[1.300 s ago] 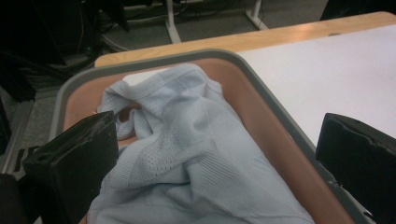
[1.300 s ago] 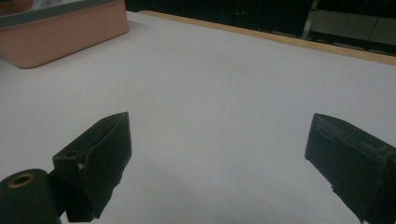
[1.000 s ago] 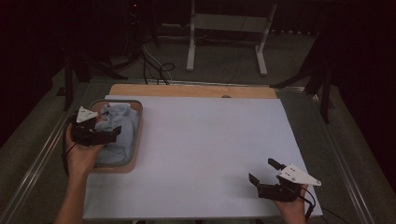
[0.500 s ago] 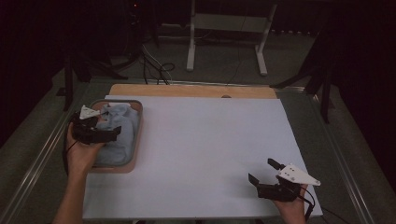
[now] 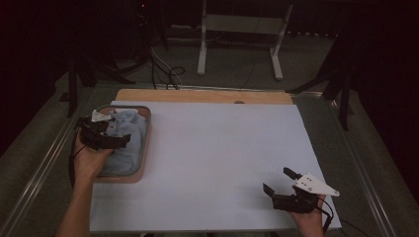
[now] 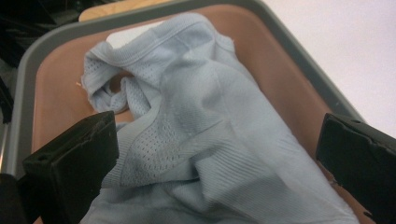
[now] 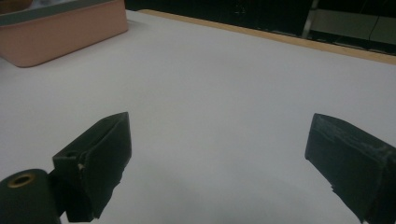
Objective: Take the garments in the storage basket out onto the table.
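In the high view, the left gripper (image 5: 106, 137) hung over the tray (image 5: 144, 148) at about nine o'clock on the white surface (image 5: 222, 158), just above the pale blue garment (image 5: 126, 143) heaped inside it, probably placed there to pick the cloth up. The right gripper (image 5: 281, 185) waited near five o'clock, well apart from the tray, jaws spread over bare surface, apparently parked until needed.

In the left gripper view, the jaws stood wide apart with the crumpled garment (image 6: 210, 140) between them, gripping nothing yet. Whether the tips touched the fabric was hard to tell, and the garment's lower part was cut off at the bottom edge.

In the right gripper view, the jaws gaped over empty white surface (image 7: 219, 93); a corner of the tray (image 7: 65, 37) sat at eleven o'clock, its contents hidden behind the wall.
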Demonstrator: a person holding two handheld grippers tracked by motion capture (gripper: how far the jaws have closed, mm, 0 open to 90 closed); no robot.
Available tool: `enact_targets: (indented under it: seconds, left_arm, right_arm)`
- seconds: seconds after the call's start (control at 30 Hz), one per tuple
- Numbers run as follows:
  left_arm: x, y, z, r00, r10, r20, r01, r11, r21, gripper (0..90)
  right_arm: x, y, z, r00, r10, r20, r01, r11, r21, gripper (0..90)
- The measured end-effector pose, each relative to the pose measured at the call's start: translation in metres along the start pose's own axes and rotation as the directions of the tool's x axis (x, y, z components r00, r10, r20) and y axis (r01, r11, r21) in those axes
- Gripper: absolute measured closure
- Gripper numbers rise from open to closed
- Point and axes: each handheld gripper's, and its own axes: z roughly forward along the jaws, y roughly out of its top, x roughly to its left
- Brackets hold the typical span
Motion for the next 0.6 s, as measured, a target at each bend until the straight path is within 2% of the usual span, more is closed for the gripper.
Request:
enact_targets:
  seconds: [0.3,0.6]
  left_arm:
    - [0.005,0.003,0.007,0.9999,-0.010,0.001,0.010,0.9993,0.036,0.3]
    - [0.004,0.006,0.021,0.9999,-0.010,-0.011,0.011,0.9949,0.101,0.7]
  right_arm:
    - [0.000,0.000,0.000,1.0000,0.001,0.000,-0.001,1.0000,0.003,7.2]
    - [0.000,0.000,0.000,1.0000,-0.002,-0.001,0.002,1.0000,0.002,7.2]
